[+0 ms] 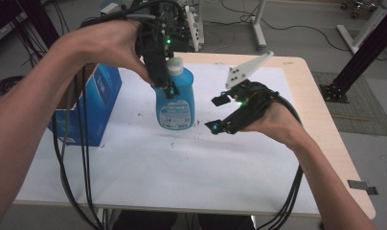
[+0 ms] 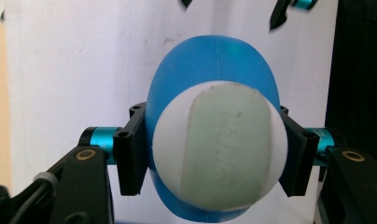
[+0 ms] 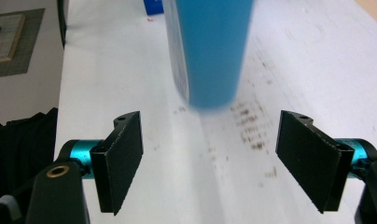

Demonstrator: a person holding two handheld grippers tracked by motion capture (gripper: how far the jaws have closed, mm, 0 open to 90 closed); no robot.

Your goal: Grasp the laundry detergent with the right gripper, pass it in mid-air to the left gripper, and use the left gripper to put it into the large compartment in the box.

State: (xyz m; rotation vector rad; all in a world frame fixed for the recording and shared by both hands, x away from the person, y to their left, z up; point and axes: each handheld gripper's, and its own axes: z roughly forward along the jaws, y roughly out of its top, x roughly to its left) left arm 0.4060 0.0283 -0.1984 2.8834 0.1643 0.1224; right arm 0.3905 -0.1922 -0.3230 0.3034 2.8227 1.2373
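Light wooden tabletop, rounded corners, covered by white paper sheet. Dark speckle stains on sheet. Blue cardboard box at left edge.

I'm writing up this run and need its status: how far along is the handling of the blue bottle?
Done: the left gripper is clamped on the blue bottle just below its white cap. In hand: the bottle hangs upright over the white table cover; the right gripper stands open and empty beside it. Left: setting it down somewhere, perhaps by the blue box.
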